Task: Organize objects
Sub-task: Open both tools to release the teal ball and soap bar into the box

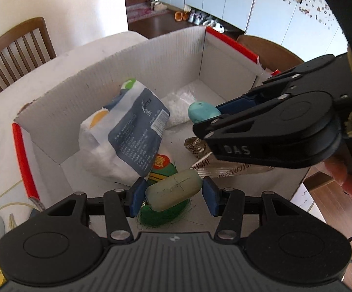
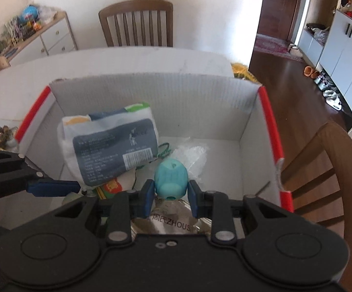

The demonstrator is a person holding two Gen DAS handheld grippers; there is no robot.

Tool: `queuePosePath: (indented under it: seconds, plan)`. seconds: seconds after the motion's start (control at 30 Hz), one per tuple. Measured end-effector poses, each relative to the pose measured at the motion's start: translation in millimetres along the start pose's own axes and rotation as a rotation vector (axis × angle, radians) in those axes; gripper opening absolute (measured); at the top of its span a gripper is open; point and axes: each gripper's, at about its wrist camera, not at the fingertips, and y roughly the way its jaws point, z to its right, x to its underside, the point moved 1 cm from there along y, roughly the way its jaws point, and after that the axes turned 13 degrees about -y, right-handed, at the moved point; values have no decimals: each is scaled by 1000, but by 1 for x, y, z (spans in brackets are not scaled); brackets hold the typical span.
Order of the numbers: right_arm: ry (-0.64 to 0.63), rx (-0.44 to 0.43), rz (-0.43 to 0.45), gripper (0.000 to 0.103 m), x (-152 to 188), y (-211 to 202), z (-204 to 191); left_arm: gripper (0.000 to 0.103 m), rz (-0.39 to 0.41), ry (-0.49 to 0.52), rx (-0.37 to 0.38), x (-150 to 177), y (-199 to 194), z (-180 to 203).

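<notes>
Left gripper (image 1: 173, 196) fingers clamp a pale bar (image 1: 173, 191); right gripper's (image 2: 171, 196) grip a teal egg (image 2: 171, 178).

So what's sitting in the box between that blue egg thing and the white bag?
Mostly bare box floor, plus a crumpled clear plastic wrap beside the blue egg and a bit of green cord by the white bag. The right wrist view shows it best.

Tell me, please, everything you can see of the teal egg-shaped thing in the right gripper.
The teal egg-shaped object looks like smooth matte plastic, rounded, with faint ribs, a small dark triangular mark near its top and a round hole at its near end. The right gripper clamps it by its sides above the open white cardboard box, over a silver foil packet.
</notes>
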Motion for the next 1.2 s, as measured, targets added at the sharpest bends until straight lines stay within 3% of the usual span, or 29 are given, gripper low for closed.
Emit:
queuePosePath:
  seconds: [0.4,0.7,0.9,1.2]
  plan:
    - [-28,-27,-92,28,-1,23,-2,50,-82,-37,-5,-4,17,-8]
    - [-35,-20,-100,30,0,21,-4,49,-139,-38,-3,-7,21,-7]
    - [-9,-24,-74,32,0,8,-1,63,-93,-53,9,-6,9,-8]
    - [10,-17,1,34,1,-26,-2,63,3,-74,36,-1,-26,-9]
